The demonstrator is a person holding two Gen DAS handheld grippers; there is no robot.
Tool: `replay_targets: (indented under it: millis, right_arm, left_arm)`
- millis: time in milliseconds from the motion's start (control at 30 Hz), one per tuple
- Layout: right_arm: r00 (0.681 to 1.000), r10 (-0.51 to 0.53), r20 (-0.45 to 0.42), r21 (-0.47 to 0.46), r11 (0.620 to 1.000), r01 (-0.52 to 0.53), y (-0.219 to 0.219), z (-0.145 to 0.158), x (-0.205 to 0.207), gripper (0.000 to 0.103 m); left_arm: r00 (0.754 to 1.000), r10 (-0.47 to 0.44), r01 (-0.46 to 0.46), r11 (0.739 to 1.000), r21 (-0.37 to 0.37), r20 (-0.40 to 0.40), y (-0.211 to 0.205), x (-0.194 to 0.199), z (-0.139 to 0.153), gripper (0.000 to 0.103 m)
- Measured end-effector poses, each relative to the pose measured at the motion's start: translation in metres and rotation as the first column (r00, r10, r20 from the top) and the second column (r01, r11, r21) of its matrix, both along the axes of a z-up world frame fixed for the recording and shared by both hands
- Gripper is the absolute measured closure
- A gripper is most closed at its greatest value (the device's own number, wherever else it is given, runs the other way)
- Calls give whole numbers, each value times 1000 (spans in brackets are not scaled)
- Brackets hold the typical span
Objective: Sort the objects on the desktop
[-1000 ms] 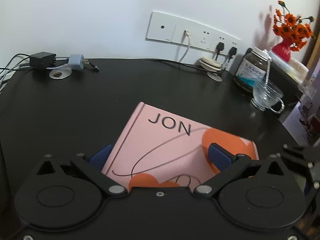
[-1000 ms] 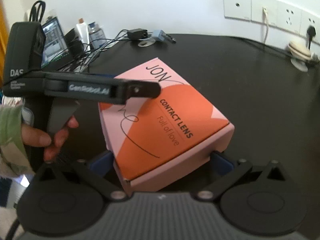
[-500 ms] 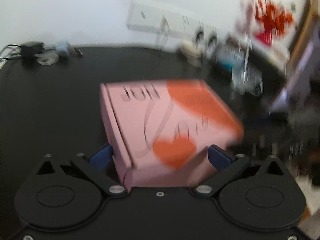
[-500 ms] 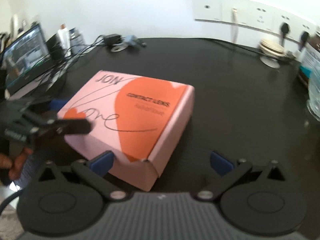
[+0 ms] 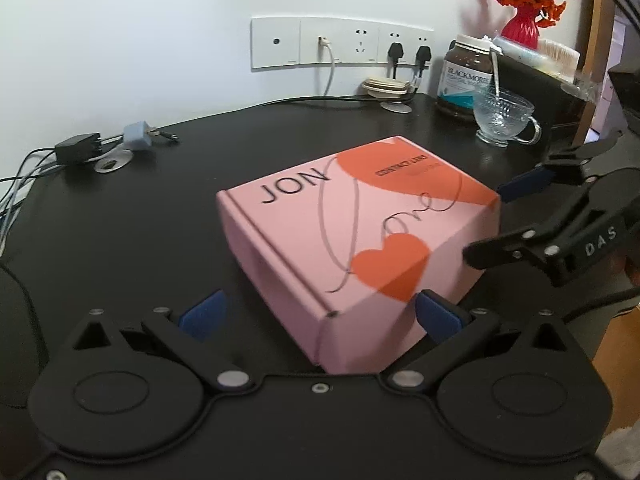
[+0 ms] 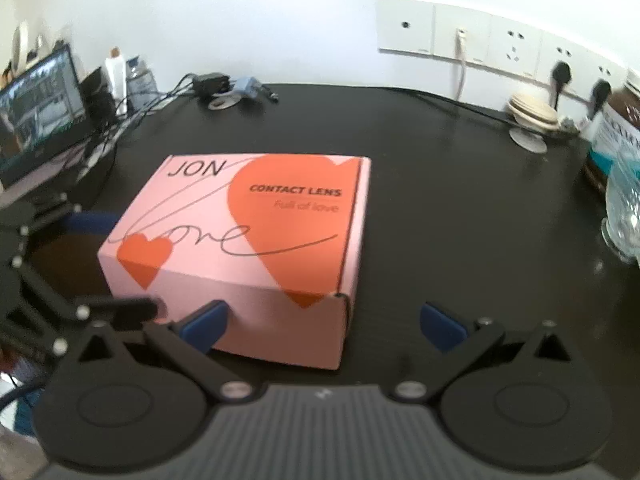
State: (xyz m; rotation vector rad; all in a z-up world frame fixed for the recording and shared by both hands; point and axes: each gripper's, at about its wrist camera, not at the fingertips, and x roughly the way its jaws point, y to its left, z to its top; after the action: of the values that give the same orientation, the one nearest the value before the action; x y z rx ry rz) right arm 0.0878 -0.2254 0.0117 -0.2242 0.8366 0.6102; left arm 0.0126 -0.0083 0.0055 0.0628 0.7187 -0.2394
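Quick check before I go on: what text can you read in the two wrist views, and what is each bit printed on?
"JON": lid of the pink box.
"CONTACT LENS": orange heart on that lid.
"Full of love": under it, slightly blurred.
"love": handwritten script across the lid.
"BLACKMORES": brown jar; the smaller label lines are unreadable.
"DAS": right gripper body, in the left wrist view.
Monitor contents: too blurred to read.

Matt cardboard box (image 5: pixel 360 236), glossy table (image 5: pixel 160 208)
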Motion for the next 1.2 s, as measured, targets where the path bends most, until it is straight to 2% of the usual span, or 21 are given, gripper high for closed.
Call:
replay_targets:
  millis: [167, 367, 500, 633, 800, 867, 967, 1033, 1133, 1200]
  right_arm:
    - [996, 58, 69, -32, 998, -56, 4, 12, -4, 1]
    - [993, 50, 107, 86, 995, -60, 9, 44, 12, 1]
    - [994, 72, 82, 106, 991, -80, 48, 50, 34, 1]
    - [990, 141, 20, 61, 988, -142, 102, 43, 59, 1]
    - [976, 192, -98, -44, 979, -197, 158, 27, 88, 1]
    - [957, 216, -193, -59, 971, -231, 174, 21, 98, 1]
    - [912, 218, -347, -145, 949, -281, 193, 4, 106, 1]
    - [896, 249, -368, -171, 929, -329, 198, -2, 103, 1]
    - [882, 289, -373, -156, 917, -366, 197, -2, 99, 1]
    - [861, 323, -393, -129, 908, -400, 194, -1, 96, 1]
  left_arm:
    - [1000, 11, -11, 1000, 25, -14, 2, -6, -1, 0]
    - [999, 26, -24, 997, 75, -28, -4, -9, -7, 0]
    - [999, 34, -32, 997, 65, -42, -4, -8, -10, 0]
    - [998, 32, -29, 997, 72, -48, -10, -6, -13, 0]
    - [998, 38, -35, 998, 61, -44, -16, -4, -16, 0]
    - [999, 36, -34, 998, 55, -36, -17, -4, -16, 0]
    - [1000, 24, -23, 997, 67, -18, -19, -4, -15, 0]
    - [1000, 17, -16, 996, 82, -9, -19, -5, -16, 0]
    - [1000, 8, -8, 994, 105, 2, -19, -5, -17, 0]
    - [1000, -2, 2, 995, 103, 0, -18, -3, -18, 0]
